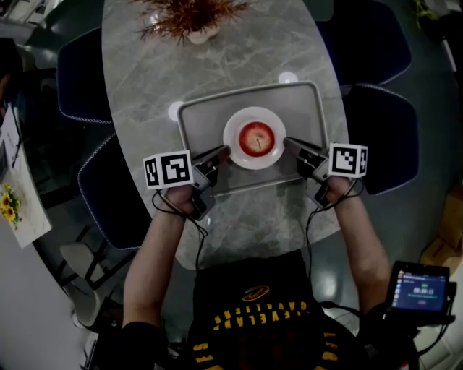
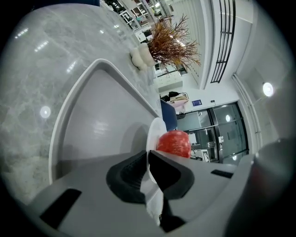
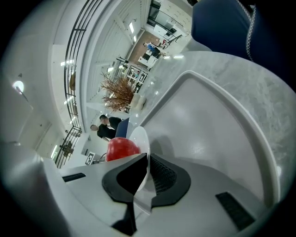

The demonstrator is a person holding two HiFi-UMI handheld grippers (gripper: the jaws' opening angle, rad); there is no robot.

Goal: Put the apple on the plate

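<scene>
Apple (image 1: 256, 137) on the plate (image 1: 235, 149), dead centre, red and whole. Plate white and round, over the middle of a grey tray (image 1: 194, 119) on the marbled worktop (image 1: 137, 65).

Left tool (image 1: 224, 152) in at the plate's left edge, right tool (image 1: 289, 142) at the right edge, facing each other across it.

From the left gripper view: dark jaws pinched together on the thin white rim, apple just beyond the tips. Same story from the right gripper view: jaws clamped on the rim, apple peeking over the upper jaw. Both tools gripping the plate, neither touching the apple.

Hard to say whether the plate is resting on the tray or held just clear of it.

Up at the far end of the worktop, a dried plant (image 1: 189, 16). Dark blue chairs (image 1: 387, 137) tucked in on either side. Bare forearms (image 1: 155, 253) reaching in from the near edge, one behind each tool.
</scene>
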